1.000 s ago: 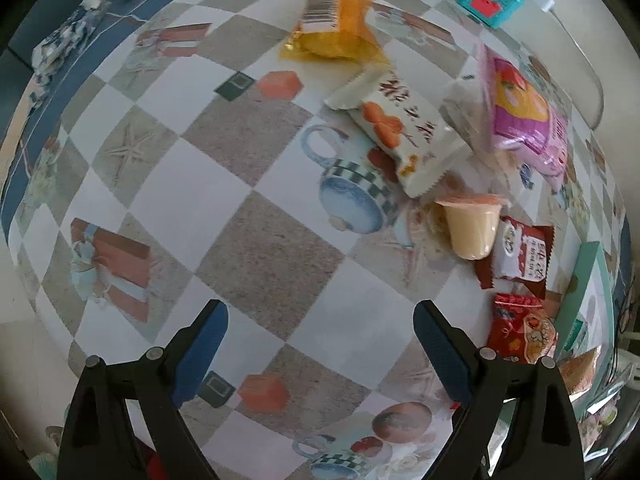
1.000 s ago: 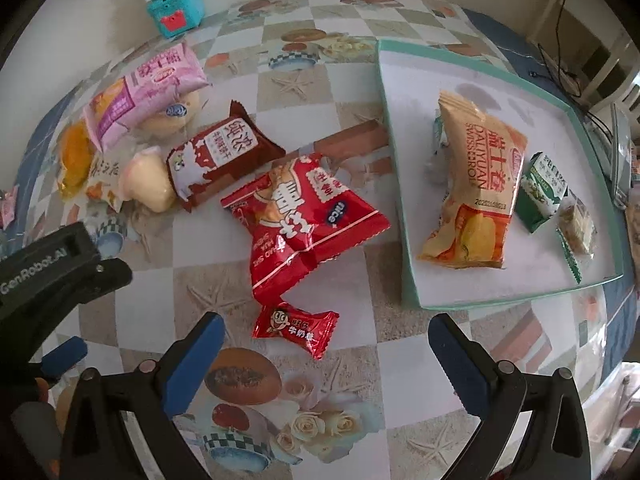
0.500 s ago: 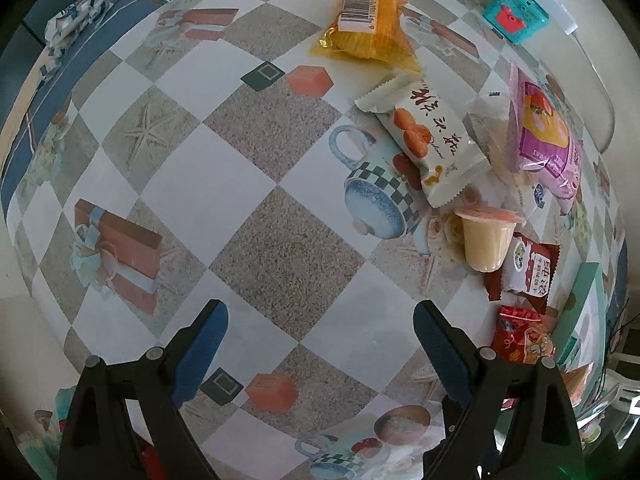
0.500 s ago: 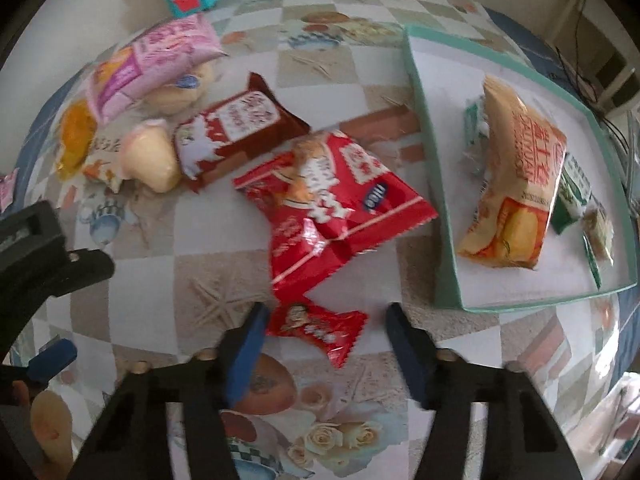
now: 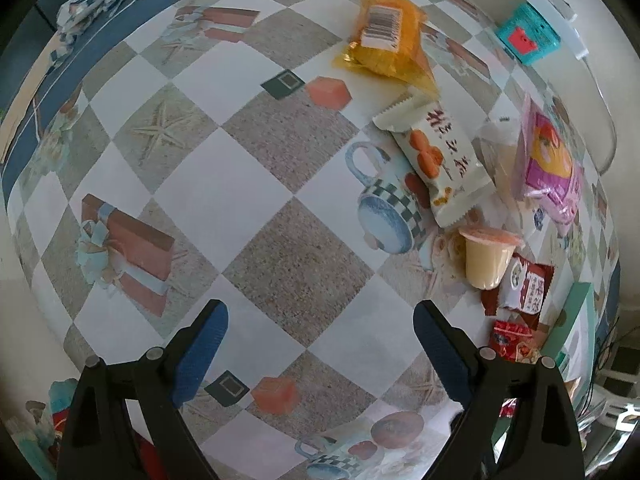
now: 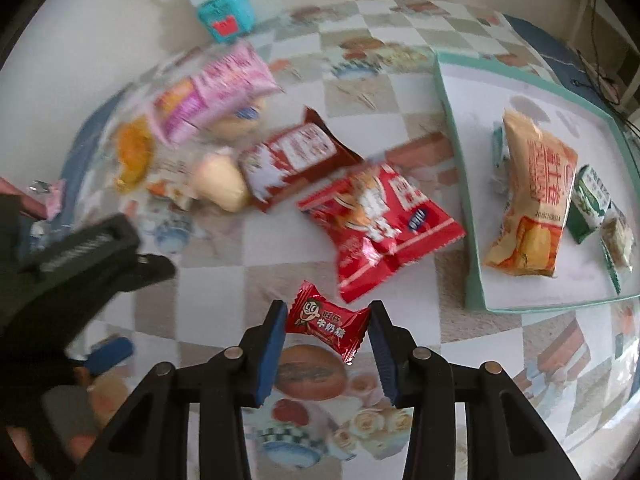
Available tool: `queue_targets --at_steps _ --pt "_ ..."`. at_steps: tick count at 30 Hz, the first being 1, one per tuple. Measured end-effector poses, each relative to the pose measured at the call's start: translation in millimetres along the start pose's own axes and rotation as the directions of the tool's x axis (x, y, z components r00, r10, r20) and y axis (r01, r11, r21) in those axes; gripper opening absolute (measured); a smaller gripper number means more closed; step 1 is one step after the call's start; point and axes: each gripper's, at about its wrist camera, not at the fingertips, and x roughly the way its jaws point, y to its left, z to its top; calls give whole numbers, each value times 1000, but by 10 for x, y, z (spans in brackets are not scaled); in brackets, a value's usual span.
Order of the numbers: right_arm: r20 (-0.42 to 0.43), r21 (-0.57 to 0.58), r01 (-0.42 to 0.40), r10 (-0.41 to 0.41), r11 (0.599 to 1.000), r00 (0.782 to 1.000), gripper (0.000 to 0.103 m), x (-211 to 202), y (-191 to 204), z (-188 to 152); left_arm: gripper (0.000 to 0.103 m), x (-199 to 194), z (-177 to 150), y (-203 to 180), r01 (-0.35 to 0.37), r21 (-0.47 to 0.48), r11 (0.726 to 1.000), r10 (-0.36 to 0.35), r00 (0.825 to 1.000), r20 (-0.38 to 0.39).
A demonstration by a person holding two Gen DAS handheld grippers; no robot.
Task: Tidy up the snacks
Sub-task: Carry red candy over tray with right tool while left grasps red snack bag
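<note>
Right claw (image 6: 326, 326): jaws have just been closing and now pinch the small red candy (image 6: 326, 322) at both wrapper ends, bottom centre of the right wrist view. The candy appears raised off the desk (image 6: 216, 284); contact with the surface cannot be confirmed.

Left claw (image 5: 320, 334): jaws spread wide over bare checkered cloth at the bottom of the left wrist view, with nothing between them. In the right wrist view it appears only as a dark, blurred body at the left edge.

Snack positions, right wrist view:
- Large red bag (image 6: 380, 220): centre of frame, just above the candy.
- Dark red packet (image 6: 296, 160): up and left of the bag, blurred.
- Pudding cup (image 6: 220, 184), pink packet (image 6: 212, 92), orange packet (image 6: 132, 154): upper left, smeared by motion; printing unreadable.
- Tray (image 6: 460, 152): right side, teal rim, far corner cut off by the frame edge. It holds a tan chip bag (image 6: 528, 204) and a green packet (image 6: 588, 204); a further small item beside the green packet is hard to make out.

In the left wrist view, a white packet (image 5: 440, 164) lies at the right; the tray is only a sliver at the lower right edge.
</note>
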Motion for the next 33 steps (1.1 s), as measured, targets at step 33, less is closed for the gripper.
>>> queue_targets --at_steps 33 --pt "163 435 175 -269 883 949 44 -663 -1879 321 94 34 -726 -1679 86 486 870 -108 994 18"
